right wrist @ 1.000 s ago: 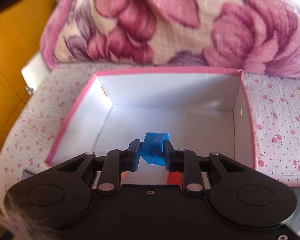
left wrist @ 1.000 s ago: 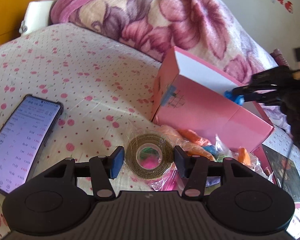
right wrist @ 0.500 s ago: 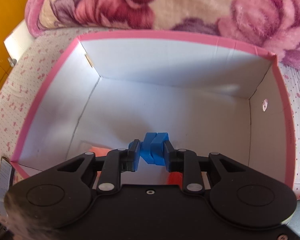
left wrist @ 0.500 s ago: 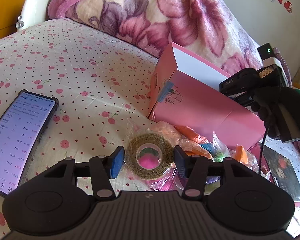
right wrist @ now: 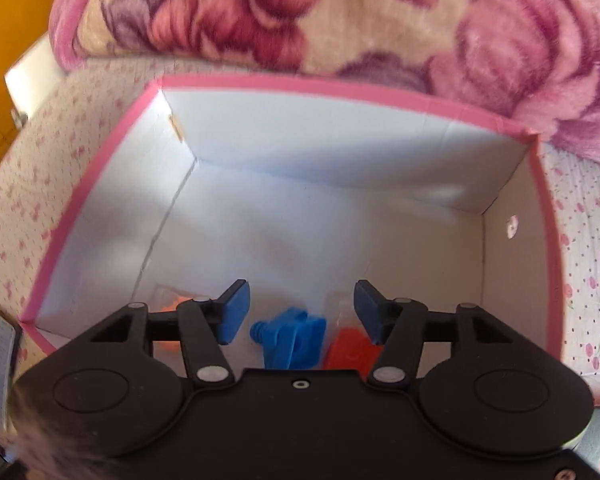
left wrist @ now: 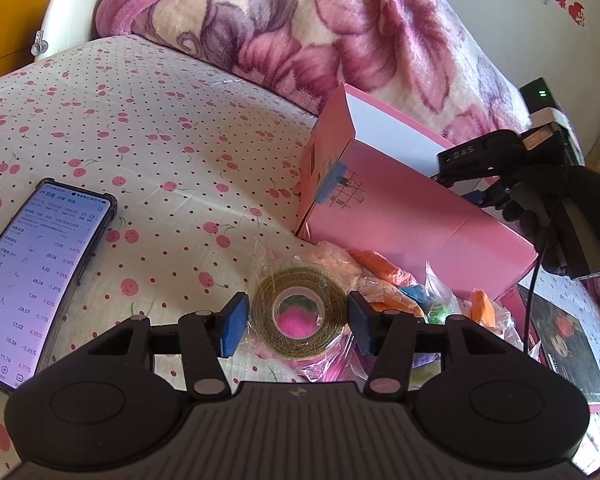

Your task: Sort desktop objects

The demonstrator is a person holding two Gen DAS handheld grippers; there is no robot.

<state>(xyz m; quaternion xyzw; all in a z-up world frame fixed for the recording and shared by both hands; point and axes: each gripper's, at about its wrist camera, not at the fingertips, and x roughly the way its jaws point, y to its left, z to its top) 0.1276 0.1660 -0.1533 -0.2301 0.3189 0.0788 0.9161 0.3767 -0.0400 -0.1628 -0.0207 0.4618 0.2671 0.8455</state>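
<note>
A pink box [left wrist: 384, 208] with a white inside stands on the cherry-print sheet; in the right wrist view I look down into the pink box [right wrist: 300, 184]. My right gripper [right wrist: 300, 312] is open over it. A blue plastic part [right wrist: 290, 338] lies loose on the box floor between the fingers, beside an orange packet [right wrist: 348, 350]. My left gripper [left wrist: 298, 322] is open, its pads either side of a roll of gold tape [left wrist: 298, 314] lying on bags of coloured clay [left wrist: 384, 276]. The right gripper also shows in the left wrist view [left wrist: 484, 184] at the box rim.
A phone [left wrist: 32, 276] with a lit screen lies at the left on the sheet. A dark book [left wrist: 564, 344] lies at the right. A thick floral blanket [left wrist: 340, 28] is piled behind the box. Another orange packet [right wrist: 170, 300] lies in the box.
My right gripper has opened and let go of the blue plastic part, which now lies on the box floor. My left gripper has stayed around the tape roll.
</note>
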